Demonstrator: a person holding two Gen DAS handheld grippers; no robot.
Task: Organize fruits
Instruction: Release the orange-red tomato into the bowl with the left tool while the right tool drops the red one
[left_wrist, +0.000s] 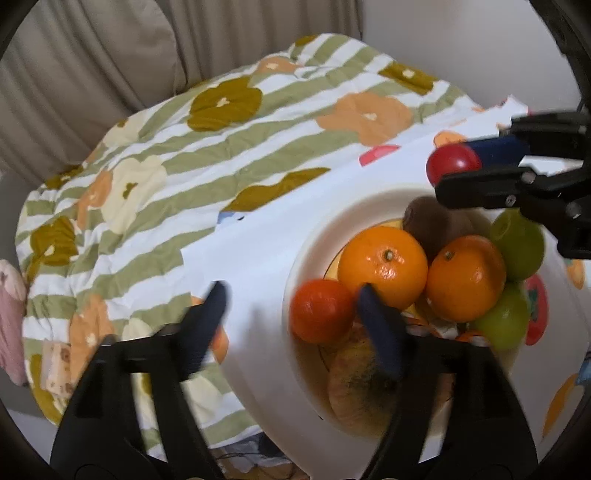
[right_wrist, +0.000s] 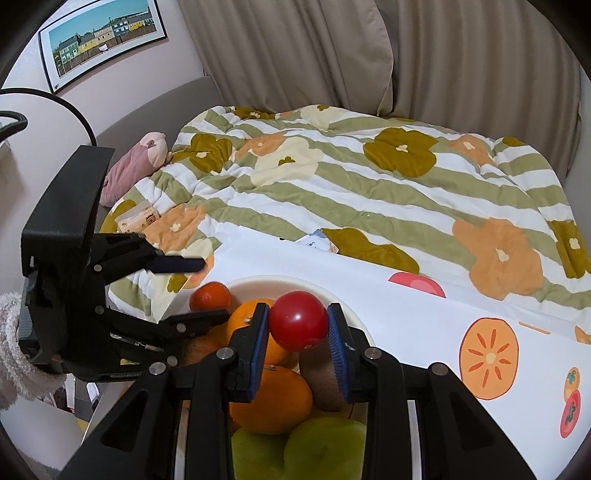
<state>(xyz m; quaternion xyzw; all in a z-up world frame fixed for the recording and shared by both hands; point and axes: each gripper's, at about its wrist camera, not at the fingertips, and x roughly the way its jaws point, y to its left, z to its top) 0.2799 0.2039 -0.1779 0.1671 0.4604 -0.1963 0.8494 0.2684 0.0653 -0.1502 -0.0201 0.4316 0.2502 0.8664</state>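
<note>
A white bowl (left_wrist: 295, 266) (right_wrist: 258, 282) holds two oranges (left_wrist: 384, 266) (left_wrist: 465, 280), a brown kiwi (left_wrist: 432, 221) (right_wrist: 321, 376), two green fruits (left_wrist: 517, 243) (left_wrist: 502, 321), a pale brownish fruit (left_wrist: 358, 387) and a small red-orange tangerine (left_wrist: 321, 310) (right_wrist: 210, 295). My left gripper (left_wrist: 291, 291) (right_wrist: 213, 290) is open wide over the bowl's near-left rim. The tangerine lies between its fingers, beside the right one, and is not pressed. My right gripper (right_wrist: 297, 310) (left_wrist: 454, 168) is shut on a shiny red round fruit (right_wrist: 297, 321) (left_wrist: 450, 164), held above the bowl's far side.
The bowl stands on a white sheet printed with fruit (right_wrist: 487, 350), laid over a green-striped flowered quilt (left_wrist: 184, 166) (right_wrist: 369, 184). Beige curtains (right_wrist: 332, 55) hang behind. A pink plush (right_wrist: 136, 162), a small packet (right_wrist: 138, 218) and a framed picture (right_wrist: 103, 37) are at the left.
</note>
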